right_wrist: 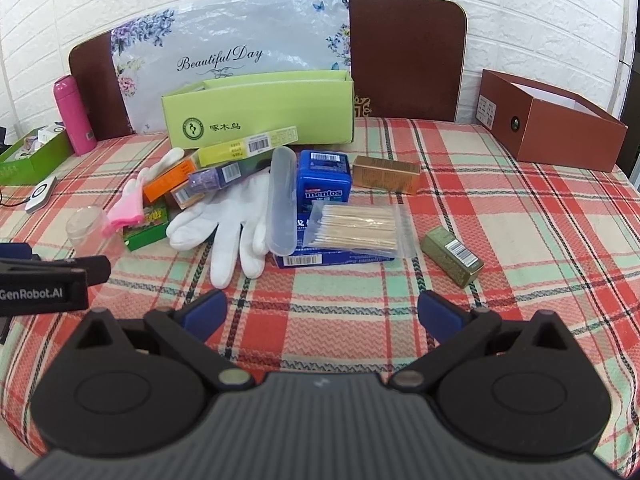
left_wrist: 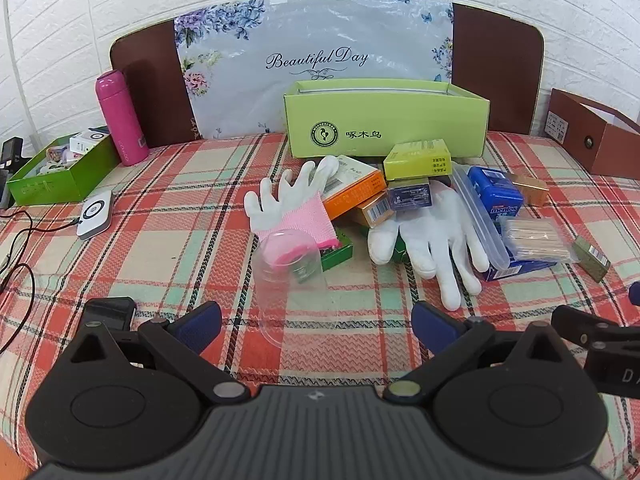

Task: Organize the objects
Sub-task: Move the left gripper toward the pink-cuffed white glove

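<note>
Plaid cloth [right_wrist: 500, 208] covers the table before a white brick wall. Both the left gripper [left_wrist: 316, 322] and right gripper [right_wrist: 322, 312] hover with fingers spread wide, holding nothing. Just nearer than the green box [right_wrist: 260, 120], the clutter lies: a white glove [right_wrist: 236, 220], fingers pointing nearward, and a clear case [right_wrist: 282, 200] lying near-to-far. Inside the green box nothing shows.

Each camera sits on its own tool and looks forward and down along two black arms at the worktop [left_wrist: 120, 200] with the checked cloth. The left view is close over the clear cup [left_wrist: 286, 264] and looks toward the light green box [left_wrist: 384, 128] by the wall. The right view sits further right, near the small olive box [right_wrist: 452, 256]. Both views show the same pile with the white glove [right_wrist: 224, 224]. The left tool pokes into the right view.
</note>
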A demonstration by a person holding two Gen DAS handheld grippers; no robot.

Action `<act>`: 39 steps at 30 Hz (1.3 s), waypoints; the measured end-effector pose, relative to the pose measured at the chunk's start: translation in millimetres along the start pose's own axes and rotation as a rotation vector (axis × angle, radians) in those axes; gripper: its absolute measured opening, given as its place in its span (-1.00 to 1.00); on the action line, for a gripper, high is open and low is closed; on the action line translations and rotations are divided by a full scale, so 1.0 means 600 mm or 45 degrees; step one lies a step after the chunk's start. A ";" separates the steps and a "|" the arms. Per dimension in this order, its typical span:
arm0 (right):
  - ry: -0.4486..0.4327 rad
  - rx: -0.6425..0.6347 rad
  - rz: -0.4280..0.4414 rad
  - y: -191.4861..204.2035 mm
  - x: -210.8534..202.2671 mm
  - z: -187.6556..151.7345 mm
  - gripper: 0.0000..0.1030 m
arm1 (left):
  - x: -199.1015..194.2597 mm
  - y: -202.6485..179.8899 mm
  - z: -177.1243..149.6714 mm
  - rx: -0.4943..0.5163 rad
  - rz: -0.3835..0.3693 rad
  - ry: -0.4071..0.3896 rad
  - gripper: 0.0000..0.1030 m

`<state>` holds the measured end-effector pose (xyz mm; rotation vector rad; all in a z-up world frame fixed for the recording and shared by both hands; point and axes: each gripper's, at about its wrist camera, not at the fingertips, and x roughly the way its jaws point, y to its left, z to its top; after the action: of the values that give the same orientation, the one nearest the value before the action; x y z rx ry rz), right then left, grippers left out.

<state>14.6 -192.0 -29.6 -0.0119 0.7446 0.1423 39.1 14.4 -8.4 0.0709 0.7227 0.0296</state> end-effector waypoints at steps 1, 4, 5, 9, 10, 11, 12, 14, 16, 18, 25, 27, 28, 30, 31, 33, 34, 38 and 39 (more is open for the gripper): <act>0.004 0.002 0.002 -0.001 0.002 0.001 1.00 | 0.002 0.000 0.001 -0.001 0.002 0.003 1.00; 0.008 0.015 0.018 -0.004 0.007 0.003 1.00 | 0.008 0.001 0.005 -0.005 0.002 0.008 1.00; 0.009 0.019 0.020 -0.004 0.009 0.005 1.00 | 0.010 0.001 0.006 -0.005 0.002 0.009 1.00; 0.016 0.020 0.028 -0.005 0.018 0.009 1.00 | 0.016 0.000 0.010 -0.007 -0.003 0.014 1.00; 0.021 0.020 0.028 -0.005 0.021 0.009 1.00 | 0.018 0.000 0.011 -0.007 -0.004 0.015 1.00; 0.026 0.020 0.028 -0.005 0.024 0.010 1.00 | 0.020 0.000 0.012 -0.006 -0.006 0.016 1.00; 0.030 0.021 0.029 -0.005 0.027 0.011 1.00 | 0.023 0.000 0.014 -0.005 -0.006 0.019 1.00; 0.039 0.020 0.029 -0.005 0.033 0.012 1.00 | 0.028 0.001 0.015 -0.008 -0.007 0.026 1.00; 0.045 0.017 0.028 -0.004 0.038 0.013 1.00 | 0.034 0.001 0.016 -0.011 -0.008 0.032 1.00; 0.049 0.017 0.027 -0.004 0.043 0.014 1.00 | 0.039 0.001 0.017 -0.009 -0.005 0.037 1.00; 0.065 0.020 0.032 -0.005 0.060 0.019 1.00 | 0.049 0.006 0.019 -0.016 -0.028 0.024 1.00; 0.059 0.013 0.039 -0.005 0.065 0.020 1.00 | 0.048 0.010 0.021 -0.016 -0.048 -0.004 1.00; 0.051 0.004 0.045 -0.004 0.067 0.021 1.00 | 0.049 0.014 0.024 -0.015 -0.058 -0.014 1.00; 0.028 -0.019 0.056 -0.003 0.070 0.023 1.00 | 0.056 0.031 0.031 -0.050 -0.070 -0.020 1.00; 0.014 -0.028 0.060 -0.003 0.072 0.026 1.00 | 0.061 0.042 0.035 -0.081 -0.078 -0.019 1.00; -0.003 -0.039 0.064 -0.002 0.077 0.032 1.00 | 0.077 0.062 0.043 -0.144 -0.106 0.000 1.00; -0.008 -0.042 0.070 -0.002 0.080 0.036 1.00 | 0.086 0.069 0.046 -0.172 -0.132 0.014 1.00; -0.059 -0.032 0.105 -0.007 0.098 0.054 1.00 | 0.124 0.067 0.069 -0.173 -0.208 0.020 1.00; -0.061 -0.026 0.108 -0.008 0.104 0.060 1.00 | 0.134 0.064 0.075 -0.162 -0.190 0.009 1.00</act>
<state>85.0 -186.7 -45.4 0.0036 0.6959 0.2300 128.8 54.5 -25.0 -0.1050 0.7304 -0.0669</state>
